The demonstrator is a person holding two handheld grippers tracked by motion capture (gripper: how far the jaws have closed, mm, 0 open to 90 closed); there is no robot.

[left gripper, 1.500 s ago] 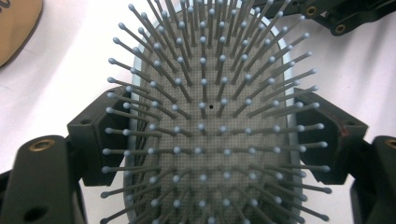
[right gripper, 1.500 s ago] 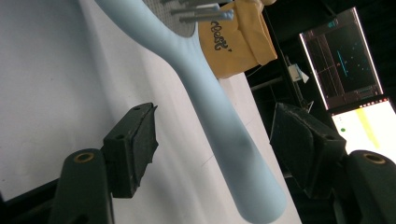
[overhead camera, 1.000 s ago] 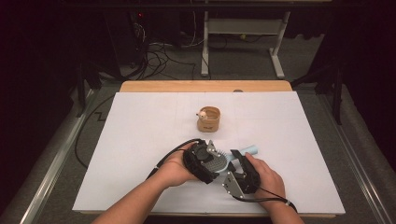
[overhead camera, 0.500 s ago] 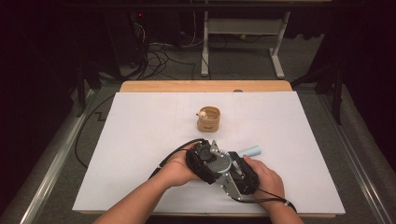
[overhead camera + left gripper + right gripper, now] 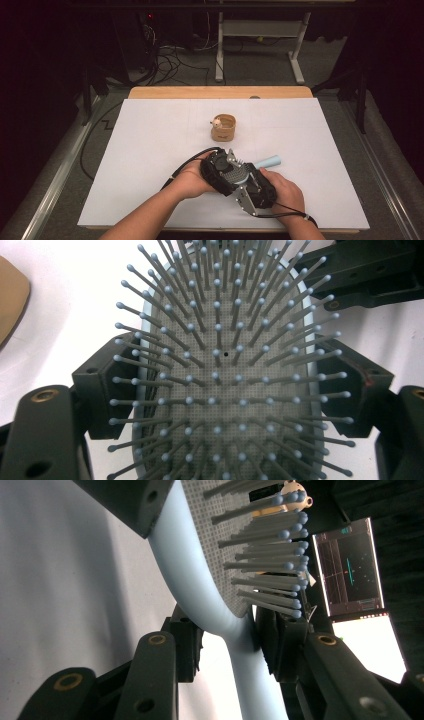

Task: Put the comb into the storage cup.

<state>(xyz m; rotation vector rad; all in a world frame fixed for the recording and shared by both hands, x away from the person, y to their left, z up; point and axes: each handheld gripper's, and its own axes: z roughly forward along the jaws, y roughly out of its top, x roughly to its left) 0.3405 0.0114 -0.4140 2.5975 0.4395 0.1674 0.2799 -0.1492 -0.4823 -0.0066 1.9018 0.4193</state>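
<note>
So I've got the hairbrush (image 5: 220,385) low in the middle of the high view, lifted just off the white table (image 5: 150,150). My left gripper (image 5: 222,390) is clamped across the wide paddle, bristles facing its camera, so the head can't twist. My right gripper (image 5: 227,645) has just been closing around the pale blue neck; can't tell if its pads press yet. The wooden cup (image 5: 223,128) sits above centre, well apart.
</note>
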